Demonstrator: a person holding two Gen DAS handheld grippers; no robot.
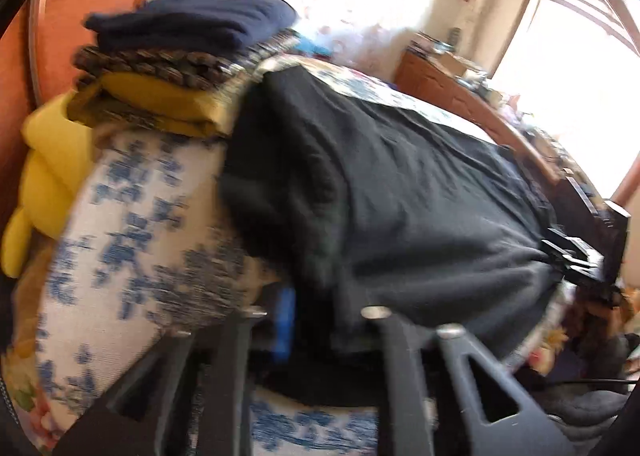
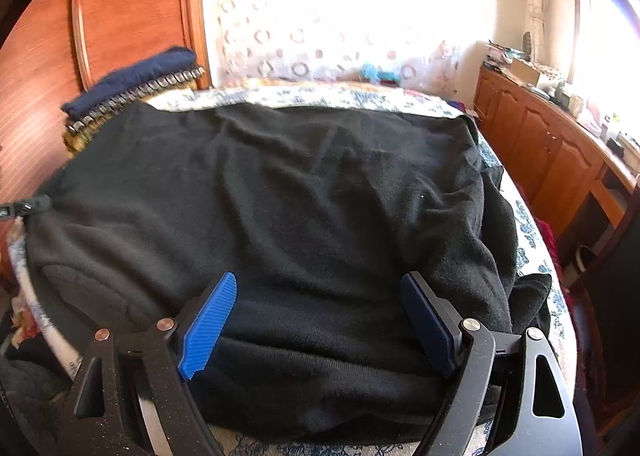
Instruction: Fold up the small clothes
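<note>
Right wrist view: black garment (image 2: 280,196) lies spread across the bed (image 2: 320,96), covering most of the blue-and-white floral cover.
Right gripper (image 2: 318,320): fingers (image 2: 208,328) stand wide apart over the near hem, blue pads either side of a raised fold, not pressing it.
Left wrist view: blurred; left gripper (image 1: 296,320) has its fingers drawn narrow, pinching the near edge of the black garment (image 1: 400,196).
Stack (image 1: 180,56): folded clothes at the head of the bed, navy on top, patterned beneath, yellow below, just beside the garment's far corner.
Background: wooden headboard (image 2: 132,8), curtain (image 2: 320,16), wooden cabinets (image 2: 552,152) along the right.
</note>
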